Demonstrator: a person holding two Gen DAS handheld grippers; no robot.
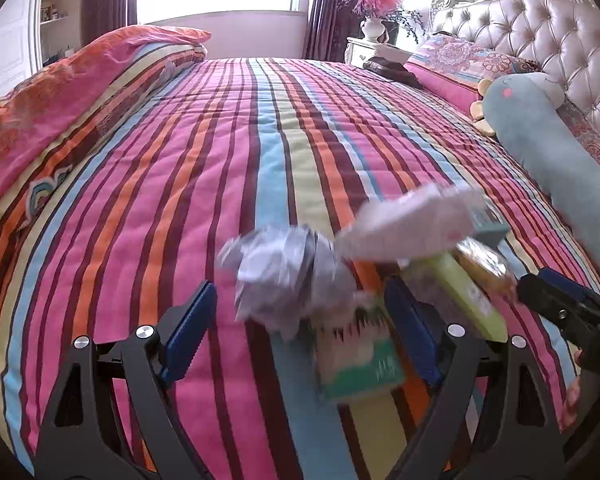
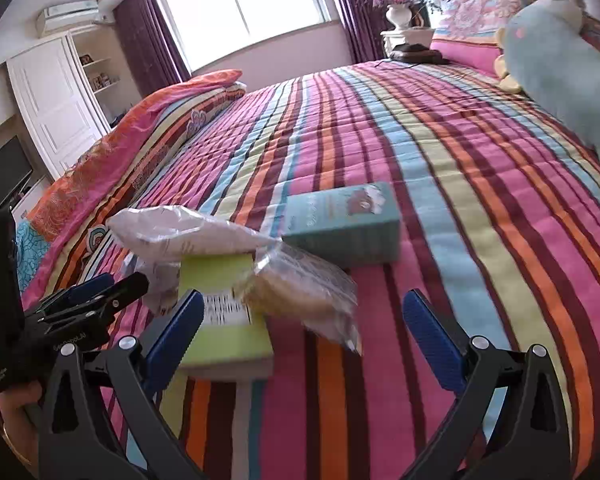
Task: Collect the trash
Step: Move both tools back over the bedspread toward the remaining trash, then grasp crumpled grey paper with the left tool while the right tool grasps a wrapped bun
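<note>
Trash lies in a heap on the striped bedspread [image 1: 204, 168]. In the left wrist view a crumpled grey-white wrapper [image 1: 288, 276] and a green-and-white packet [image 1: 360, 360] sit in front of my left gripper [image 1: 300, 284], which is open with its pads clear of both. Further right are a white bag [image 1: 412, 224], a yellow-green box [image 1: 472, 292] and a clear bag of biscuits [image 1: 484, 264]. My right gripper [image 2: 303, 296] is open just short of the biscuit bag [image 2: 300, 288] and the yellow-green box [image 2: 224, 320]. A teal box [image 2: 344, 224] lies beyond, beside the white bag [image 2: 180, 232].
A folded pink-orange quilt [image 1: 60, 92] runs along the bed's left side. A long blue plush toy [image 2: 556, 68] and pillows [image 1: 460, 60] lie by the tufted headboard [image 1: 548, 24]. A dark item [image 2: 416, 54] rests at the far edge near the nightstand vase [image 1: 372, 26]. A hand [image 2: 16, 412] holds the left gripper.
</note>
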